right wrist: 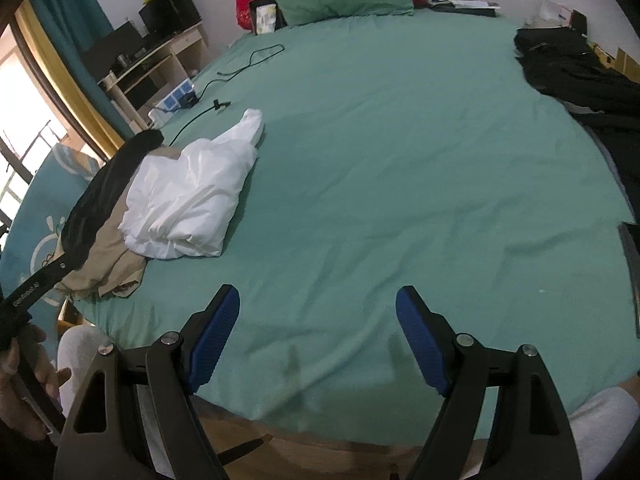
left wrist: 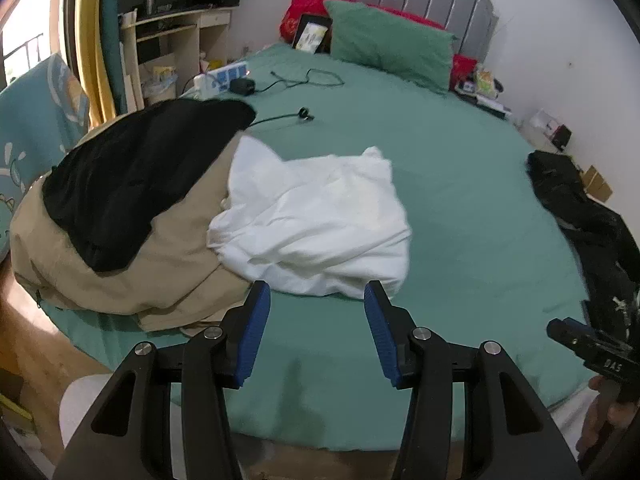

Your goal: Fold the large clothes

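- I have both grippers hovering above the near edge of the bed [left wrist: 460,200]. The left gripper [left wrist: 317,292] has its fingers [left wrist: 256,332] apart with nothing between them. The right gripper [right wrist: 318,294] has its fingers [right wrist: 212,344] spread wide, also empty.
- The white garment [left wrist: 316,220] lies in a loosely folded bundle at centre-left of the left wrist view. It rests against the tan garment [left wrist: 132,264], which carries a black garment [left wrist: 136,176] on top. Together they form a pile at the left edge of the bed.
- A dark garment [right wrist: 580,76] lies unfolded at the upper right of the right wrist view, well apart from the pile. I judge it the likely next item to fold.
- Hazard: a cable [left wrist: 308,78] and a power strip [left wrist: 220,80] lie on the sheet beyond the pile. Dragging cloth across that zone could snag them.
- Hazard: the pile sits at the bed edge. A bump from the left gripper could tip it onto the floor.
- Hazard: fingers lowered too deep could pinch the green sheet along with the garment.
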Demonstrator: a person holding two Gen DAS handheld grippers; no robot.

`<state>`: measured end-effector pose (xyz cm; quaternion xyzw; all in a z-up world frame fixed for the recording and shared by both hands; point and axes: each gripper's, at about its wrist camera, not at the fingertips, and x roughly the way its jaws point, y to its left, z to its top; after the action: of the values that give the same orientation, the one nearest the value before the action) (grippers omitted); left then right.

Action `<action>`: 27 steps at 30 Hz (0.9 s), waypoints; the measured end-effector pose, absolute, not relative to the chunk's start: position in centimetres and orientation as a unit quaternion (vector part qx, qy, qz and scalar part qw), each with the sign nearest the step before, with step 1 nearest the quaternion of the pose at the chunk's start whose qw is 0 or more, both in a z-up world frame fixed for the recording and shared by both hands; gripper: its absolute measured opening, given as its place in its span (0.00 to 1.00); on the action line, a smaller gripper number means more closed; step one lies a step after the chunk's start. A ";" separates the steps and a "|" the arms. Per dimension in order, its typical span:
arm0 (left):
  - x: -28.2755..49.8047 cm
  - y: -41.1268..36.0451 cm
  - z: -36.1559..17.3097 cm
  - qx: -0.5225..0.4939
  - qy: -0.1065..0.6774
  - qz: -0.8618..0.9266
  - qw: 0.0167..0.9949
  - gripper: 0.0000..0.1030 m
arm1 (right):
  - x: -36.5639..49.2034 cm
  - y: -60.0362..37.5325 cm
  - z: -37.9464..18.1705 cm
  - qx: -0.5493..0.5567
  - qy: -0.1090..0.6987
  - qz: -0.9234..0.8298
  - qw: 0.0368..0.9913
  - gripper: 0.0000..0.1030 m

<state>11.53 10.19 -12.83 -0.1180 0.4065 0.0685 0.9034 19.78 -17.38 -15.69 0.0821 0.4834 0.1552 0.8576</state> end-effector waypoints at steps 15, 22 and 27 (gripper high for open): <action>9.7 5.3 -6.8 -0.091 0.347 0.026 0.933 0.50 | 17.6 -21.6 -10.3 0.073 0.432 0.130 0.889 0.78; 8.4 4.0 -3.7 -0.074 0.307 0.016 0.949 0.50 | 16.6 -22.9 -7.3 0.070 0.400 0.113 0.907 0.78; 7.6 3.5 -2.1 -0.068 0.285 0.016 0.956 0.50 | 15.7 -23.6 -5.2 0.065 0.377 0.106 0.918 0.78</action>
<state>7.61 3.51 -2.08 -0.0683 0.2851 0.0165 0.9559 15.73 -23.56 -5.20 0.0652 0.3765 0.1061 0.9180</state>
